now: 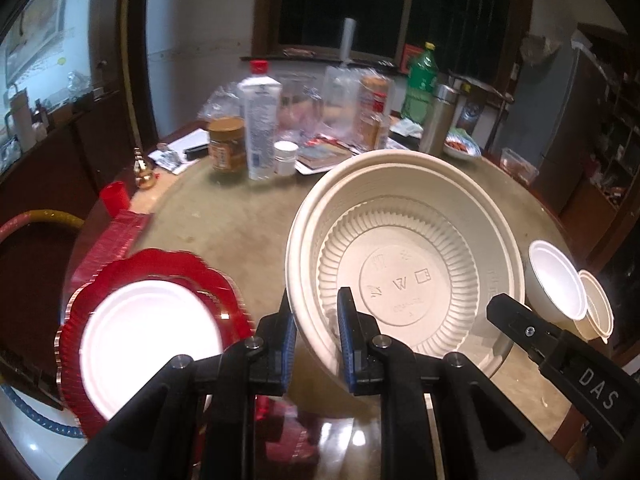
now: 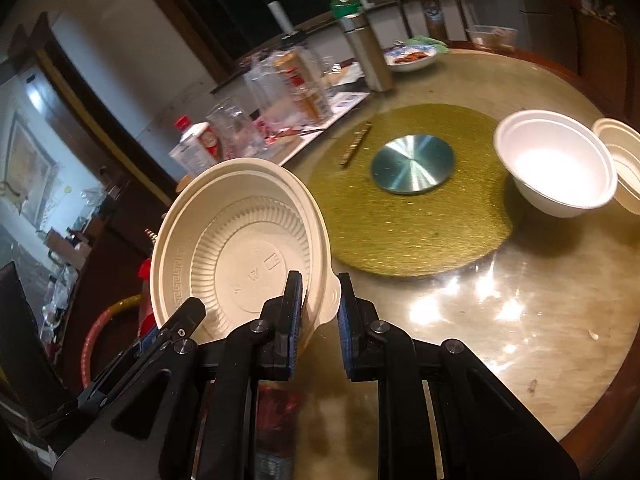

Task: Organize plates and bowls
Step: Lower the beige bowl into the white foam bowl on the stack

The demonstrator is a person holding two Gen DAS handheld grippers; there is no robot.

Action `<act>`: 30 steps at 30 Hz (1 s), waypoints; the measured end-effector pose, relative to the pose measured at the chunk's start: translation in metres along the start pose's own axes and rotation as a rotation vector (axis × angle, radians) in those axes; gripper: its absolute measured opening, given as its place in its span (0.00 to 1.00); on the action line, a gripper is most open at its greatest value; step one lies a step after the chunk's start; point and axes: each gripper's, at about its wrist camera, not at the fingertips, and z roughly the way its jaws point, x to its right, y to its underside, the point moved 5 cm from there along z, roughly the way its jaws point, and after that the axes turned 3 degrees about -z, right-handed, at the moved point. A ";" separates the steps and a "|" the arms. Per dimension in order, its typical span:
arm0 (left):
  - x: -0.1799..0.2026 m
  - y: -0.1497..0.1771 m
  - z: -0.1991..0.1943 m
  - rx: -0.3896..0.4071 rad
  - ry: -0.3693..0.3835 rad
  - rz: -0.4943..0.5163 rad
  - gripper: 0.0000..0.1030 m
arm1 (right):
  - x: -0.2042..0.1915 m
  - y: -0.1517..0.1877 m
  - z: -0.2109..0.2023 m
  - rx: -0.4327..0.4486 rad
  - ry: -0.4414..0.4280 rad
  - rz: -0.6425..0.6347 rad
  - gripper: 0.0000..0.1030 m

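A large beige bowl (image 1: 404, 256) is held tilted above the table by both grippers. My left gripper (image 1: 316, 344) is shut on its near-left rim. My right gripper (image 2: 318, 320) is shut on the rim tab at the bowl's other side (image 2: 240, 240); its finger shows in the left wrist view (image 1: 516, 320). A white plate (image 1: 152, 340) lies on a red scalloped plate (image 1: 168, 268) at the lower left. A white bowl (image 2: 556, 164) and a small beige bowl (image 2: 624, 160) stand on the table at the right; both also show in the left wrist view (image 1: 556, 280), (image 1: 596, 304).
A round table with a green turntable (image 2: 420, 216) and a metal disc (image 2: 412, 164) at its centre. Bottles, jars and plastic bags (image 1: 304, 120) crowd the far side, with a metal flask (image 2: 368, 52) and a dish of food (image 2: 412, 56).
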 end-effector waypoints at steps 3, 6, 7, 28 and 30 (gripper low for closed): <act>-0.018 -0.004 -0.010 0.024 -0.020 -0.027 0.18 | -0.022 0.002 0.001 -0.006 -0.034 -0.041 0.16; -0.038 -0.005 -0.018 0.041 -0.051 -0.059 0.18 | -0.045 0.004 0.004 -0.015 -0.061 -0.084 0.16; -0.045 -0.006 -0.020 0.045 -0.060 -0.068 0.18 | -0.052 0.005 0.005 -0.020 -0.071 -0.095 0.16; -0.146 0.023 -0.023 -0.004 -0.217 -0.214 0.19 | -0.145 0.057 0.068 -0.212 -0.189 -0.257 0.16; -0.150 0.026 -0.022 -0.008 -0.222 -0.215 0.19 | -0.146 0.060 0.071 -0.226 -0.189 -0.263 0.16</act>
